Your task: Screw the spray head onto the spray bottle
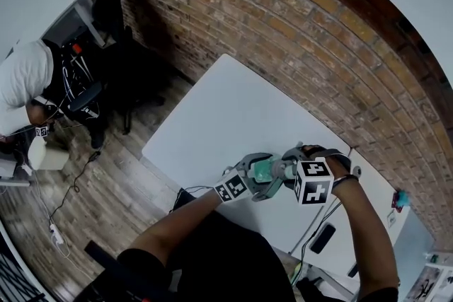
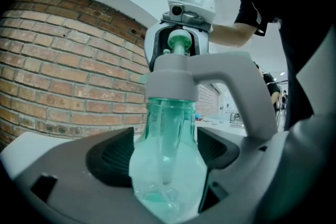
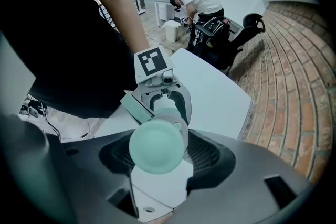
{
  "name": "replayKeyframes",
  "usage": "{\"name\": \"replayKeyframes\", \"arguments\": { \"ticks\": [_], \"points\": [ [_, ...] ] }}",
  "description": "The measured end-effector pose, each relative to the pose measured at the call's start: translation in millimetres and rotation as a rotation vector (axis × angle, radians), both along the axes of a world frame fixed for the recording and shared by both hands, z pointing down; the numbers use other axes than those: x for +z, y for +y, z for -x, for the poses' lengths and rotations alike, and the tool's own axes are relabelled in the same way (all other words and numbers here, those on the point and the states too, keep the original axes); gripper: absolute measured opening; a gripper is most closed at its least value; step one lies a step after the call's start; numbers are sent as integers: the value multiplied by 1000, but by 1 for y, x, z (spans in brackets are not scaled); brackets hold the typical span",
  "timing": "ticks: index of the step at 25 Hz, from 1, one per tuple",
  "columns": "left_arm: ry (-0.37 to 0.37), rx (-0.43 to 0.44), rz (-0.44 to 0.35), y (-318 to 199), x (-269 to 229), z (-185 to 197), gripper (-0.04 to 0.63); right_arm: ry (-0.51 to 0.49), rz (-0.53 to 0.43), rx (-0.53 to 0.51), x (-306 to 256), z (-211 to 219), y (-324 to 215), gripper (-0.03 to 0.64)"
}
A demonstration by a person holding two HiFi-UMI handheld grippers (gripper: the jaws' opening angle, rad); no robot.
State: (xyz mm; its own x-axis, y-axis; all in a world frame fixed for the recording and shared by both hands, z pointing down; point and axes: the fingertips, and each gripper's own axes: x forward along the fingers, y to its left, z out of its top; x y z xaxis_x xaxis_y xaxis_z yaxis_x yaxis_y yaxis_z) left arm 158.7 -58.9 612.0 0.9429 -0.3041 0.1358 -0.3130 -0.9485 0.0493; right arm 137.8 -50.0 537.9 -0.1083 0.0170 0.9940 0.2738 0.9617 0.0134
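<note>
Over the near edge of the white table [image 1: 233, 102], your left gripper [image 1: 260, 179] holds the green spray bottle [image 2: 167, 165], jaws wide but pressing its body. Your right gripper [image 1: 294, 167] clamps the spray head [image 2: 173, 78] from above. The screwing step seems in hand; next, twist the head until tight.

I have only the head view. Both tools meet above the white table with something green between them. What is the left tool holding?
Observer: The left tool is closed on the body of a clear green bottle.
Operator: And the right one?
Observer: The right tool points down, closed on the spray head.
Operator: Is the head on the bottle?
Observer: Its grey collar sits over the neck; whether it is tight I cannot tell.
</note>
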Motion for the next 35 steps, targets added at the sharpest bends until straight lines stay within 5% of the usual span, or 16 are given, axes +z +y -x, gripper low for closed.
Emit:
{"name": "replayKeyframes", "arguments": {
  "ticks": [35],
  "points": [
    [-9, -32, 37, -1, 7, 4, 374, -50, -84, 24, 5, 4, 3, 264]
  ]
}}
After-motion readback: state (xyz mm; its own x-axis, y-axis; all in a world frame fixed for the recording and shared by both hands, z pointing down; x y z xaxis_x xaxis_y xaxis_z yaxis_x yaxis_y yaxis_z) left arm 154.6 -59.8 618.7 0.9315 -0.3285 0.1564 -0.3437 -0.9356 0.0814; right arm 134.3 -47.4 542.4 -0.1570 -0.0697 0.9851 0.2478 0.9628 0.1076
